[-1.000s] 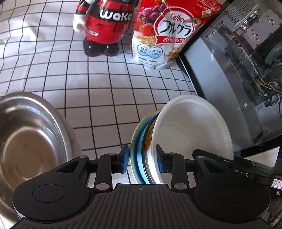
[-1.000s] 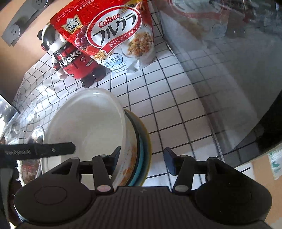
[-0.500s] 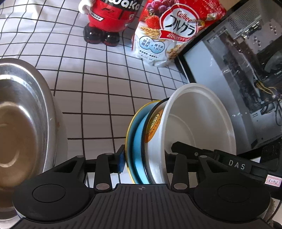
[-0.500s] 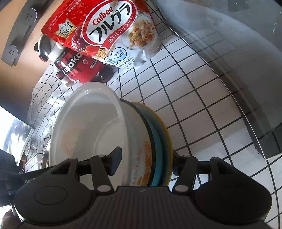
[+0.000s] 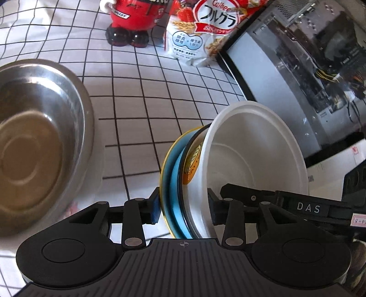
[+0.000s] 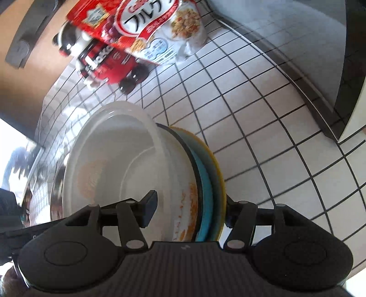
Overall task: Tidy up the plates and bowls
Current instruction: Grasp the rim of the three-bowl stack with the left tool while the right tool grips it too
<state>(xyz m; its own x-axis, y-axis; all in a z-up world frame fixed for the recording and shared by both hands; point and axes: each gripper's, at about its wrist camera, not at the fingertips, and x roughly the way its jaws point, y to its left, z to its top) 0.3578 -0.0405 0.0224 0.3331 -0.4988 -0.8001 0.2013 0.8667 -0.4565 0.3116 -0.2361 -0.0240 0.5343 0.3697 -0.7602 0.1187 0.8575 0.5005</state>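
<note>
I have both my left gripper [image 5: 183,211] and right gripper [image 6: 189,211] clamped across the tilted stack [image 5: 183,182]; uneven squeeze could slide the white bowl [image 5: 251,155] out

**A gridded desk in bright light**

A white cloth with a black grid [image 5: 146,96] covers the desk. At its far side stand a red figurine [image 5: 132,20] and a cereal bag [image 5: 201,34], touching. An open computer case [image 5: 308,68] sits to the right. Behind, a brown wall [image 6: 27,75] carries a grey socket strip [image 6: 25,43].
</note>
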